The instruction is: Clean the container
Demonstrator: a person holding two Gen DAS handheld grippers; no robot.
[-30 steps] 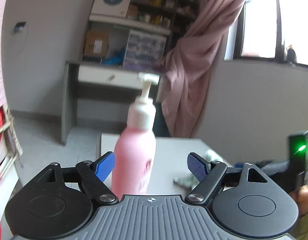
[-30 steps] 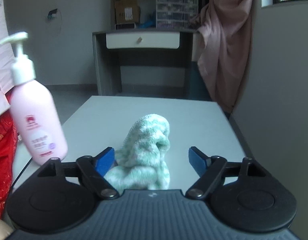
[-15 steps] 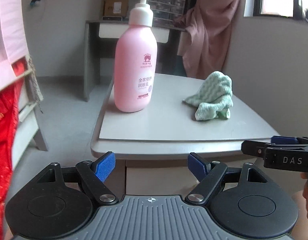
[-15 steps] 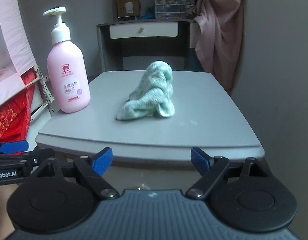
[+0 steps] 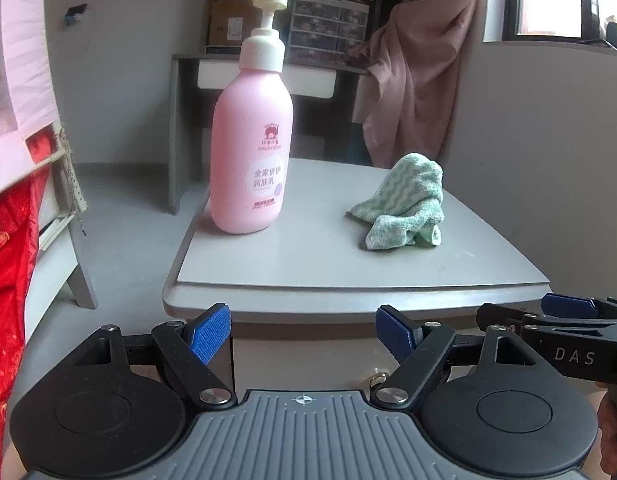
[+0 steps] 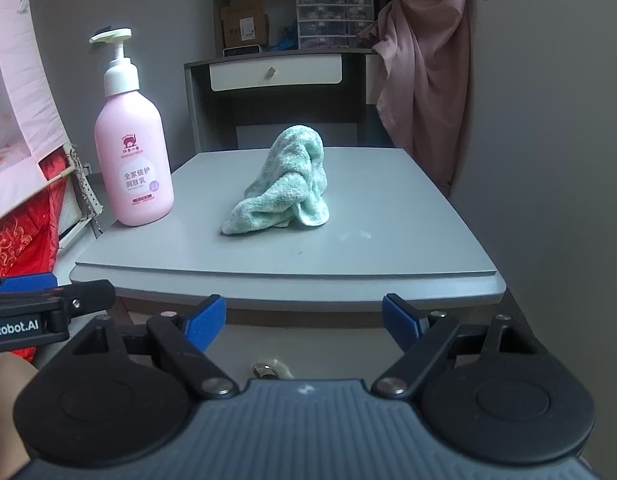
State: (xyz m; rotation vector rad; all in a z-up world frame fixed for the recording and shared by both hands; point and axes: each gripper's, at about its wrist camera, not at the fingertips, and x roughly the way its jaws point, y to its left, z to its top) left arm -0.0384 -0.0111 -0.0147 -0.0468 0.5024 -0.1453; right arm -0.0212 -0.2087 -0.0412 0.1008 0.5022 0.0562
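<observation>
A pink pump bottle with a white pump stands upright on the left of a small grey table; it also shows in the right wrist view. A crumpled green cloth lies to its right, seen too in the right wrist view. My left gripper is open and empty, held in front of the table's near edge. My right gripper is open and empty, also in front of the near edge, and shows in the left wrist view.
A grey wall stands close on the table's right. Red fabric and a pink cover hang on the left. A desk with a drawer and a pink curtain are behind.
Both grippers have pulled back from the table, away from the bottle and cloth, and dropped to the height of its front edge. Bottle and cloth stay on the table.
</observation>
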